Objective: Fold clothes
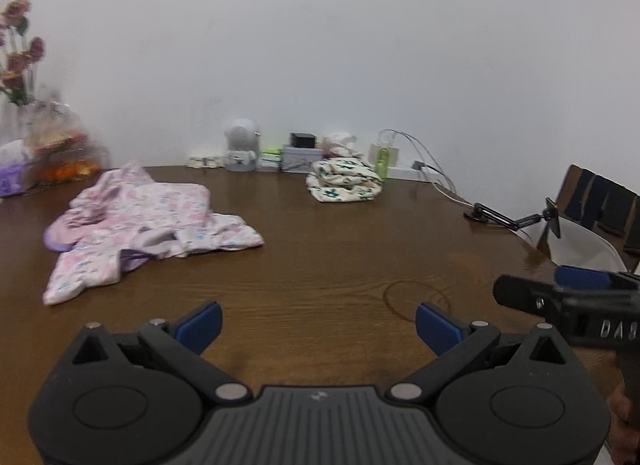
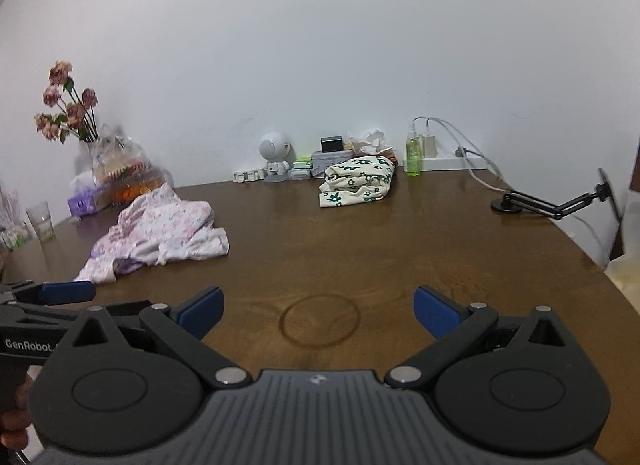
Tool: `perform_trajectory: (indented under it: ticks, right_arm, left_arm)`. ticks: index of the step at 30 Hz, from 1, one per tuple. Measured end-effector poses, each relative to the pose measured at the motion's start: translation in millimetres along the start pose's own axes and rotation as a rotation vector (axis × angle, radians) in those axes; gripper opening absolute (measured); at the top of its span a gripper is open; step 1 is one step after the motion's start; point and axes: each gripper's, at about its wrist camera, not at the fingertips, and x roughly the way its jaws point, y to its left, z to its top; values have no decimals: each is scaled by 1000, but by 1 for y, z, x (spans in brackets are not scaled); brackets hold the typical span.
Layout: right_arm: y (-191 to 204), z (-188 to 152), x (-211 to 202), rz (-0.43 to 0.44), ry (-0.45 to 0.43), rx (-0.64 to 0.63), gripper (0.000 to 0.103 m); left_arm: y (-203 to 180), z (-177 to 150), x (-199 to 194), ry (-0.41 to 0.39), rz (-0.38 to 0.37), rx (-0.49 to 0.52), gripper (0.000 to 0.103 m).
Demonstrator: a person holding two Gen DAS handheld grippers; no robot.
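Note:
A crumpled pink floral garment [image 1: 148,225] [image 2: 160,231] lies on the brown wooden table [image 1: 340,257] [image 2: 360,245], left of centre. A folded cream garment with green flowers [image 1: 343,181] [image 2: 358,183] rests near the back wall. My left gripper [image 1: 318,327] hovers low over the near part of the table, open and holding nothing. My right gripper [image 2: 316,311] hovers beside it, also open and holding nothing. Both garments lie well ahead of the fingers. In the left wrist view the right gripper's body shows at the right edge, and the left gripper's fingers [image 2: 66,292] show at the left edge of the right wrist view.
Along the back wall stand a flower vase [image 2: 68,113], snack bags [image 2: 128,177], a tissue pack [image 2: 84,203], a robot figurine [image 2: 274,159], small boxes [image 2: 330,155], a green bottle [image 2: 413,155] and a power strip [image 2: 448,163]. A black phone stand [image 2: 548,203] sits right, a glass [image 2: 41,221] left.

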Motion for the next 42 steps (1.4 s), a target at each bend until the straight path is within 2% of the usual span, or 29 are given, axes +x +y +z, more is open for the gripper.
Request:
perform_trajectory:
  ticks: [2,5,10,18,42]
  right_arm:
    - [8,-7,-12,-19,-22,-32,103]
    - [16,-11,-21,-26,-7,-50,103]
    - [16,-16,-32,-16,15,-10,103]
    - [19,-21,-43,6,7,11,103]
    - [24,-21,-47,19,6,5,103]
  left_arm:
    - [-2,-4,-11,-22,19,9,103]
    - [-3,-9,-22,-38,39,11,103]
    - [-3,-17,-36,-51,68,14,103]
    - [-7,-25,-44,-27,97,31,103]
    - [-11,-28,-54,-38,95,37,103]
